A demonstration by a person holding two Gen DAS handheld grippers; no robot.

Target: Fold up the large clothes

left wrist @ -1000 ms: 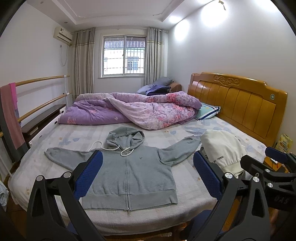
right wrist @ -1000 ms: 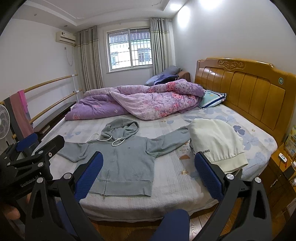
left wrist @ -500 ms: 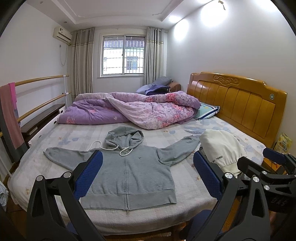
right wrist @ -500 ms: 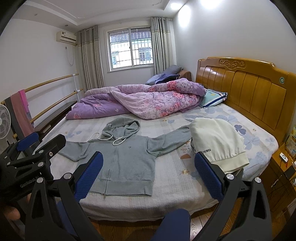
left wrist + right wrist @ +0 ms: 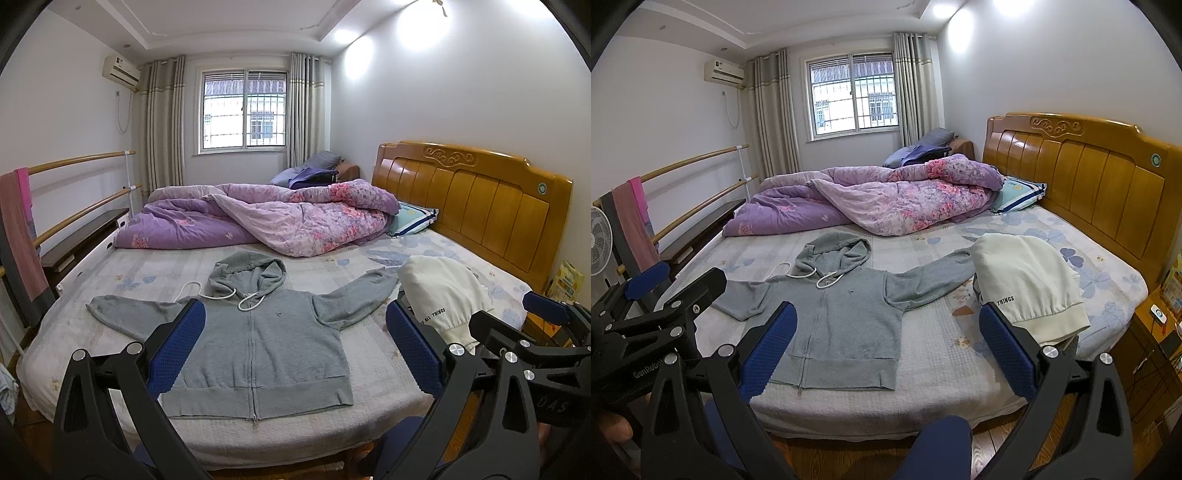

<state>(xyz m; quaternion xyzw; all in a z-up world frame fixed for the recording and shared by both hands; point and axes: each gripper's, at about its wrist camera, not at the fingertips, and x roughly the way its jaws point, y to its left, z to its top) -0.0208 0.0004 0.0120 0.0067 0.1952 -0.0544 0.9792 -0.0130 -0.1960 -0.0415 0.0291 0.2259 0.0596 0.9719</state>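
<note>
Two grippers, both spread wide, holding nothing: left gripper and right gripper hover level at the bottom of frame, short of the bed's near edge. Grey hoodie lies frame centre, flat, zip up, sleeves out, probably staged for folding. White garment sits right, touching one sleeve. Purple duvet behind.

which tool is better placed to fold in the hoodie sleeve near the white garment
Right. The right tool is open nearer that sleeve and the white garment; the left tool faces the hoodie body.
</note>
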